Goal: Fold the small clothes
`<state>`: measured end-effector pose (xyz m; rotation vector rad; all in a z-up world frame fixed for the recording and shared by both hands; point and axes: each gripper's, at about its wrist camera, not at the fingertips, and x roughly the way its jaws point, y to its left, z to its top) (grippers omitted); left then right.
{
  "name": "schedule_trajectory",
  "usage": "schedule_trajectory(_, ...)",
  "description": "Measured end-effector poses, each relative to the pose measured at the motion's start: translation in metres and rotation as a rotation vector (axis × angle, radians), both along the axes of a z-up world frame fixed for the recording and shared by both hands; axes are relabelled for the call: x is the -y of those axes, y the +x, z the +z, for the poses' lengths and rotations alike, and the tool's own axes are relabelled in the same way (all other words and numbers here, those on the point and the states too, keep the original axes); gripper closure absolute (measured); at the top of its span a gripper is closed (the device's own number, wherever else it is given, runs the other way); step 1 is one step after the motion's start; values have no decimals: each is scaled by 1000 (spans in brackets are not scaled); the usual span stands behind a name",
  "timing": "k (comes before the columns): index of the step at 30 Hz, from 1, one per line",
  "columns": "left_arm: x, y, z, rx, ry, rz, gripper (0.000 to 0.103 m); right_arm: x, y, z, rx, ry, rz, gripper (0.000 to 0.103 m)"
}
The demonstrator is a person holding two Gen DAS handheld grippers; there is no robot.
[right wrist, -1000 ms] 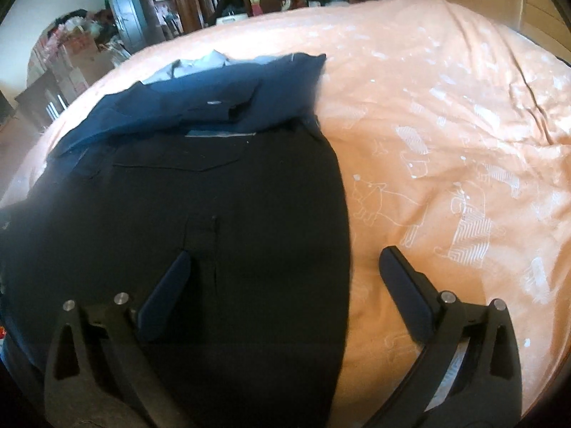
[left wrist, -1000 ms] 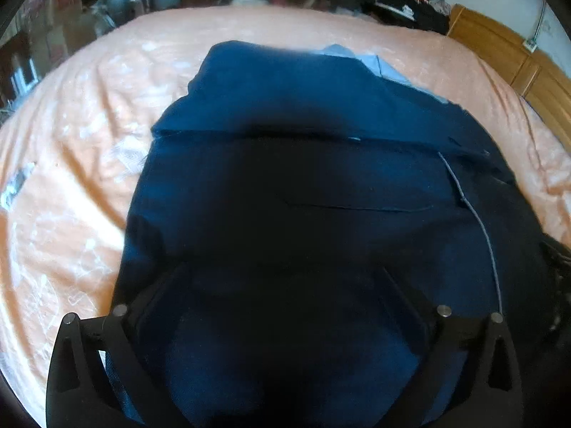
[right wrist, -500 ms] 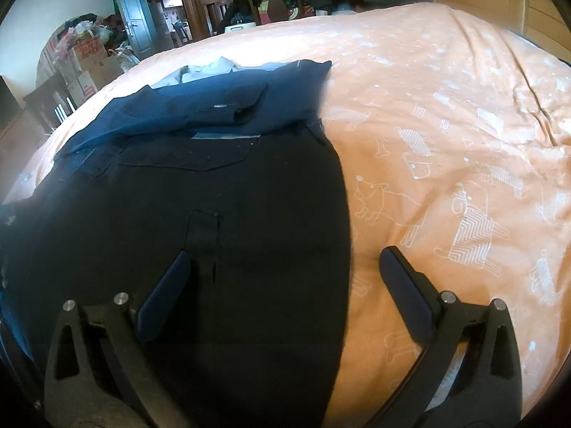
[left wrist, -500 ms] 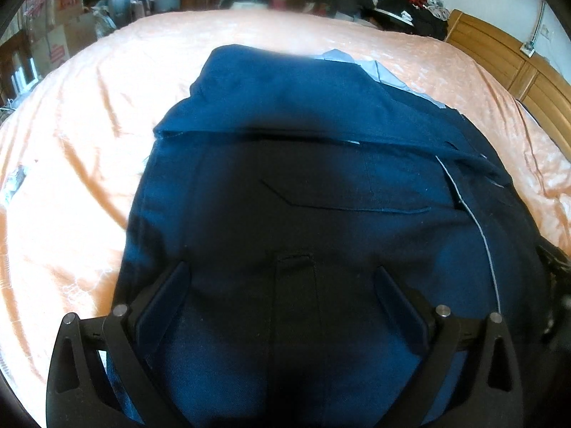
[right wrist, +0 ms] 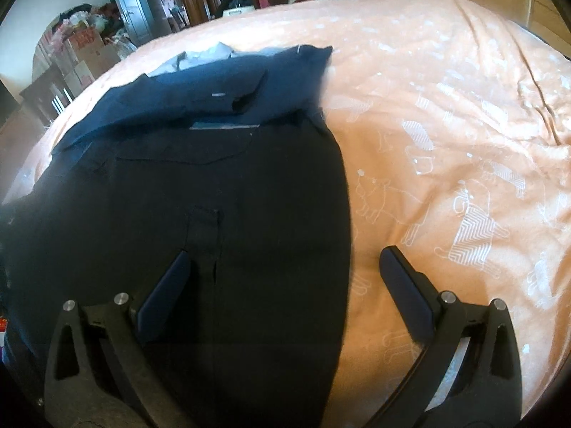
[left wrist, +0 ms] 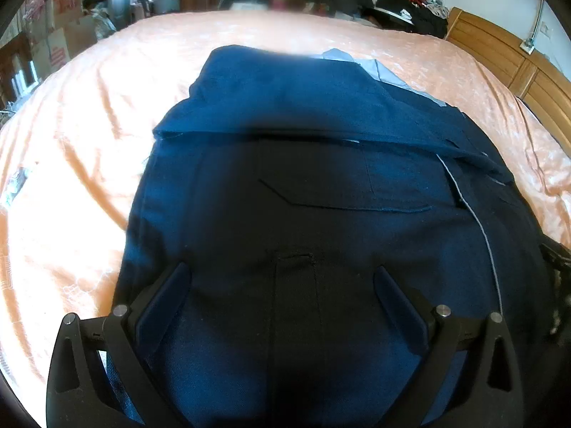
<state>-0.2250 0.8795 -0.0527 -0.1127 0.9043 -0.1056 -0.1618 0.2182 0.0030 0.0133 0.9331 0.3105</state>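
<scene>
Left wrist view: the left gripper (left wrist: 282, 285), low centre of the frame, has drawn back and up from the garment (left wrist: 321, 214) over the last second; its fingers (left wrist: 167, 296), half buried in dark cloth a second ago, now show in full, wide apart and holding nothing. The garment, dark blue, lies flat across the middle of the frame on the bedspread (left wrist: 89, 125), its far end folded back toward the camera as a band (left wrist: 285, 100) across the upper centre, with pale lining (left wrist: 378, 67) showing beyond it. A pocket seam (left wrist: 342, 207) and a slit (left wrist: 296, 260) that were in shadow are now plain. Judgement: one fold is laid and let go; the next grasp is not yet begun. Right wrist view: the right gripper (right wrist: 285, 278), low centre, has barely moved; its fingers (right wrist: 403, 285) are wide apart and empty, straddling the garment's (right wrist: 232, 196) right edge, one over cloth, one over the bedspread (right wrist: 446, 125). Writing: boxes (right wrist: 85, 53) at upper left carry red print too blurred to read; the bedspread's white animal figures (right wrist: 471, 228) bear no words; no label is legible on the garment
</scene>
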Motion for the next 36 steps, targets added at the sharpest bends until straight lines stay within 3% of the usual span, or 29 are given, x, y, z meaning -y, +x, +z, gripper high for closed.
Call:
schedule_trajectory(8, 2, -2, -1, 2, 15, -6, 0, -6, 2, 1, -38, -37, -20, 0)
schedule_trajectory(17, 1, -1, -2, 3, 9, -14, 0, -9, 2, -1, -13, -41, -86, 0)
schedule_trajectory(21, 0, -3, -1, -1, -7, -17, 0, -9, 6, 2, -70, -57, -82, 0)
schedule_trajectory(23, -5, -5, 3, -14, -47, -22, 0, -10, 7, 4, -93, -64, -71, 0)
schedule_trajectory(26, -30, -27, 22, 16, -180, 23, 7, -8, 6, 6, -90, -72, -33, 0)
schedule_trajectory(31, -106, -110, 50, 126, -332, 147, 7, 1, -5, 9, -113, -4, 17, 0)
schedule_trajectory(36, -150, -172, 28, 41, -418, 176, 8, 3, -24, 9, -119, 0, 94, 0)
